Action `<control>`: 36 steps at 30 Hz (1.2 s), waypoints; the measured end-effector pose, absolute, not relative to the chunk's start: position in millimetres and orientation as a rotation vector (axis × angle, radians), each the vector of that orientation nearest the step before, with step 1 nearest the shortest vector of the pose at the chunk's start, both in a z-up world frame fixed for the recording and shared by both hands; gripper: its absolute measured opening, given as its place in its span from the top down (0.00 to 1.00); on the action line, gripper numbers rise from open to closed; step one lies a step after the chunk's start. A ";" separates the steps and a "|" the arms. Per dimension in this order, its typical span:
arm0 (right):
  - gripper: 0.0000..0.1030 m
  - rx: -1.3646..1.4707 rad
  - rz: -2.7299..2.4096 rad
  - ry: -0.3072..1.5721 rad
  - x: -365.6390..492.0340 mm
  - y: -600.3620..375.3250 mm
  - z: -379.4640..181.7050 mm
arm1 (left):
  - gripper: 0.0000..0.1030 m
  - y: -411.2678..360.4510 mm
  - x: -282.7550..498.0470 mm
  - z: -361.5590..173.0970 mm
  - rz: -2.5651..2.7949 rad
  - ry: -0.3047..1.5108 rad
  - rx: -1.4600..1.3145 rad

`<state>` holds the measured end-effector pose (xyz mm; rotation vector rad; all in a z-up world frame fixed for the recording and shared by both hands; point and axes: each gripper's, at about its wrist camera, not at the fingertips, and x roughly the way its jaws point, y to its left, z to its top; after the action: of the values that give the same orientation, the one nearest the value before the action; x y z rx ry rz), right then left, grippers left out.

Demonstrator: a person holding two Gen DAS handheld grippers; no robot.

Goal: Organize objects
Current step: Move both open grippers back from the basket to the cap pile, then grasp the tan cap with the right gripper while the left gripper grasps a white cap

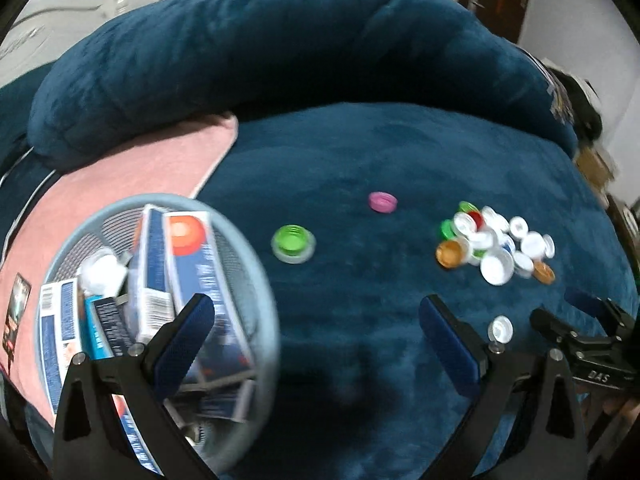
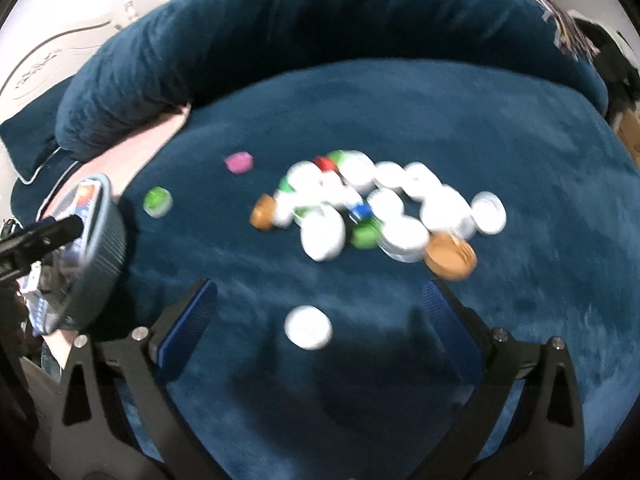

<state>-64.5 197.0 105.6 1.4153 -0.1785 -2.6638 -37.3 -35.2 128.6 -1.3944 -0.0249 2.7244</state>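
Observation:
A heap of bottle caps point(image 1: 496, 242), mostly white with green, orange and red ones, lies on the blue plush cushion point(image 1: 380, 152); it also shows in the right wrist view point(image 2: 380, 208). A green cap point(image 1: 293, 243), a pink cap point(image 1: 383, 202) and a lone white cap point(image 1: 500, 329) lie apart. My left gripper point(image 1: 320, 344) is open and empty, its left finger over a round basket point(image 1: 256, 264) of boxes. My right gripper point(image 2: 320, 324) is open, with the lone white cap point(image 2: 308, 327) lying between its fingers on the cushion. The right gripper point(image 1: 580, 320) shows at the lower right of the left wrist view.
The basket point(image 2: 104, 232) of medicine boxes point(image 1: 188, 264) stands on a pink towel point(image 1: 132, 172) at the left. A thick blue bolster point(image 1: 260, 52) rings the cushion's far side. Green cap point(image 2: 158, 201) and pink cap point(image 2: 239, 162) lie left of the heap.

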 end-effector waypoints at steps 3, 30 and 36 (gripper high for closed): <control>0.00 1.458 -2.673 -0.204 -59.9 212.8 94.4 | 0.01 -16.5 -36.6 125.4 2.692 0.018 -1.383; 0.61 1.453 -2.651 -0.178 -106.6 275.1 65.1 | 0.01 86.1 -51.9 50.1 2.431 -0.004 -1.542; 0.61 1.434 -2.661 -0.289 -81.5 279.5 69.5 | 0.01 99.7 -45.0 45.9 2.402 -0.035 -1.485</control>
<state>-81.5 279.5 69.5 1.4345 -0.2885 -2.6614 -45.0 99.7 45.9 -1.4849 -0.0351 2.4017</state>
